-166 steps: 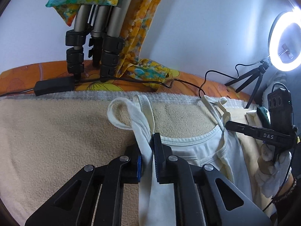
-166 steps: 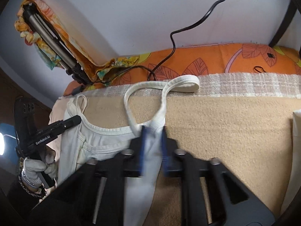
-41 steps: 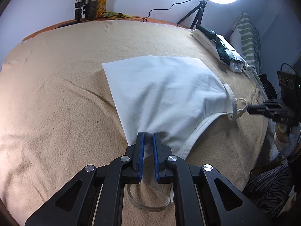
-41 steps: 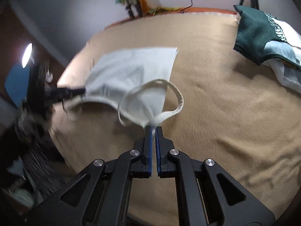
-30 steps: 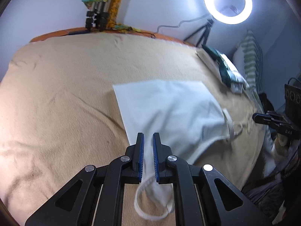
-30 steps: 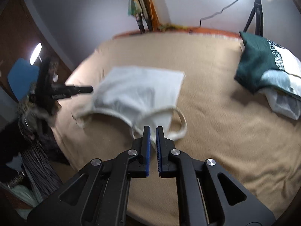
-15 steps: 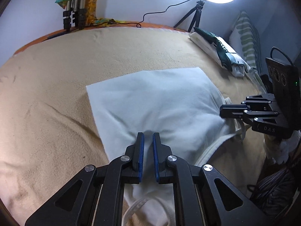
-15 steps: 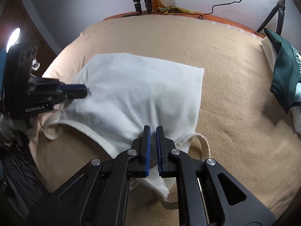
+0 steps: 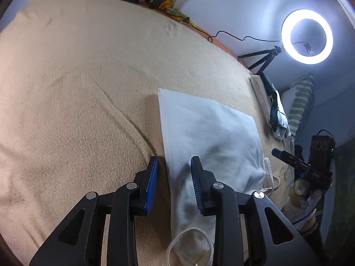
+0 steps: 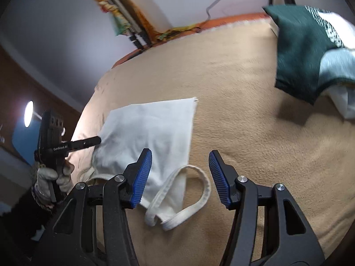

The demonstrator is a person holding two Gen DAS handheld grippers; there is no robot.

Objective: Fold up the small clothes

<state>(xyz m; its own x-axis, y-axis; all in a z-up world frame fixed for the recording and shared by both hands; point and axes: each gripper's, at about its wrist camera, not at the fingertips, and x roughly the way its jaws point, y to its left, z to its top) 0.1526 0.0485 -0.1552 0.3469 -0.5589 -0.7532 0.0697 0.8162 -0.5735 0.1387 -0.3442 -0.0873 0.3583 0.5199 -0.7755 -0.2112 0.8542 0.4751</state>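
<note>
Jaws spread on both: left gripper (image 9: 174,185) straddles white tank top's (image 9: 210,137) side edge; right gripper (image 10: 180,177) empty above strap loop (image 10: 188,195). Garment flat on tan blanket (image 10: 255,133); green shirt (image 10: 304,51) beyond right jaws.

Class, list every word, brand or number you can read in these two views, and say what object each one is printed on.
"GenRobot.AI": white print on the left gripper, seen in the right wrist view.
White lettering on the right gripper, seen in the left wrist view: too blurred to read.
White print on the green garment: too blurred and cut off to read.
No other text shows.
</note>
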